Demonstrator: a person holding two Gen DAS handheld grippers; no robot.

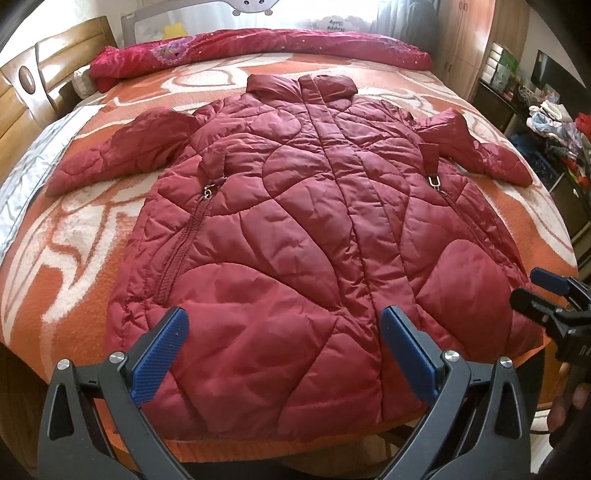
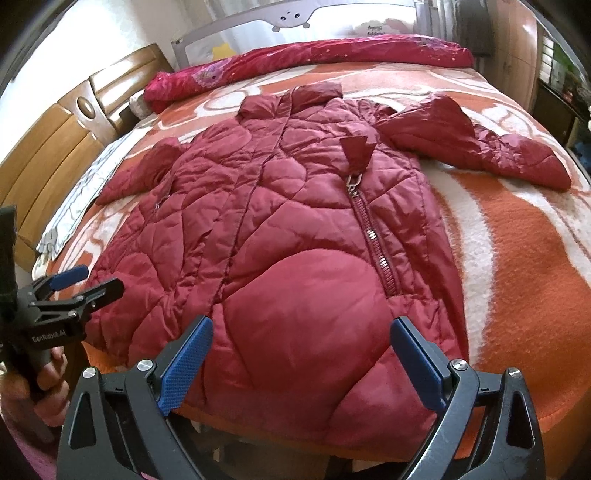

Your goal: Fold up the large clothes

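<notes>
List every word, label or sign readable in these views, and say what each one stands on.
"GenRobot.AI": white print on the left gripper body, last letters unclear.
Mirrored cursive, perhaps "Happy Baby": on the bed rail beyond the quilt; not certain.
Items on the shelf: too small to read.
Coat: no text visible.
</notes>
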